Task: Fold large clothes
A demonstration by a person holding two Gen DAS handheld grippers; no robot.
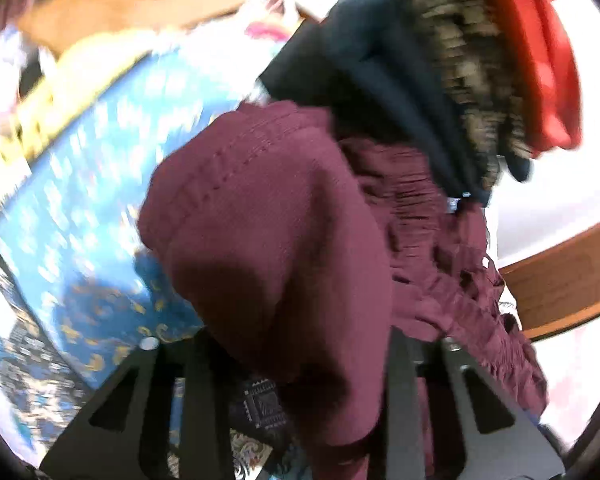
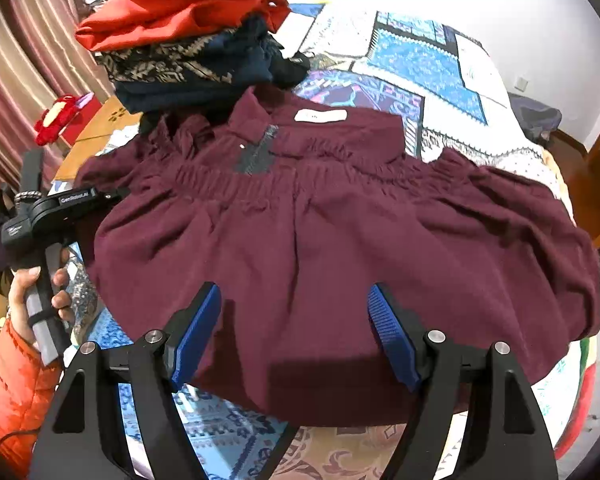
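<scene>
A maroon garment [image 2: 320, 240] with a gathered waistband and a zip lies spread flat on the patterned bed cover [image 2: 420, 56]. My right gripper [image 2: 296, 336] hovers open over its near hem, and the blue pads [image 2: 196, 336] touch no cloth. My left gripper [image 2: 96, 196] sits at the garment's left edge, held by a hand [image 2: 24, 292]. In the blurred left wrist view, a thick fold of the maroon garment [image 1: 268, 240] bunches up between the fingers of the left gripper [image 1: 300, 360] and hides its pads, so the gripper looks shut on it.
A stack of folded clothes stands beyond the garment: a red piece [image 2: 172, 8] on a dark patterned one [image 2: 172, 68]. A wooden stand [image 2: 100, 124] with a red toy [image 2: 56, 120] is at the left. An orange sleeve [image 2: 12, 384] is low left.
</scene>
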